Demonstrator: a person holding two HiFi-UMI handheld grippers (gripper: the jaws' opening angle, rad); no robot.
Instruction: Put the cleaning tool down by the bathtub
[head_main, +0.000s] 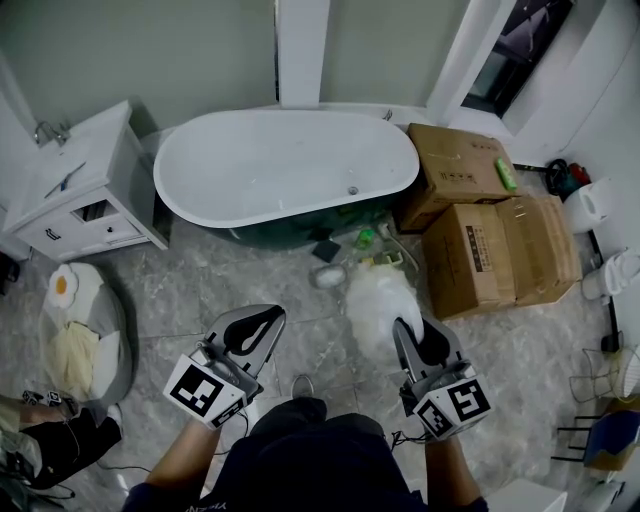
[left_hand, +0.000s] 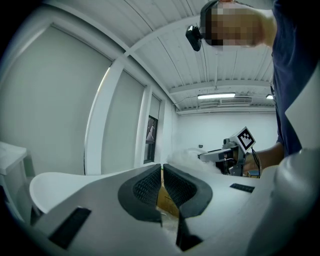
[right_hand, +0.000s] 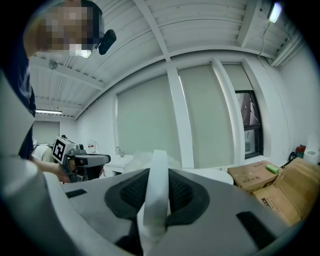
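Note:
The white bathtub (head_main: 285, 165) stands across the far side of the floor. The cleaning tool is a fluffy white duster (head_main: 378, 300) whose head hangs over the floor a short way in front of the tub. My right gripper (head_main: 410, 338) is shut on its flat white handle (right_hand: 157, 192), which stands upright between the dark pads. To its left my left gripper (head_main: 262, 325) is level with it, jaws together and holding nothing. In the left gripper view the pads (left_hand: 145, 187) nearly meet, and the duster's fluff (left_hand: 185, 156) shows beyond them.
Stacked cardboard boxes (head_main: 490, 230) sit right of the tub. A white vanity cabinet (head_main: 75, 185) stands at the left, with a round cushion (head_main: 85, 325) on the floor before it. Small bottles and a bowl (head_main: 345, 262) lie at the tub's foot. White appliances (head_main: 590, 205) and wire racks line the right edge.

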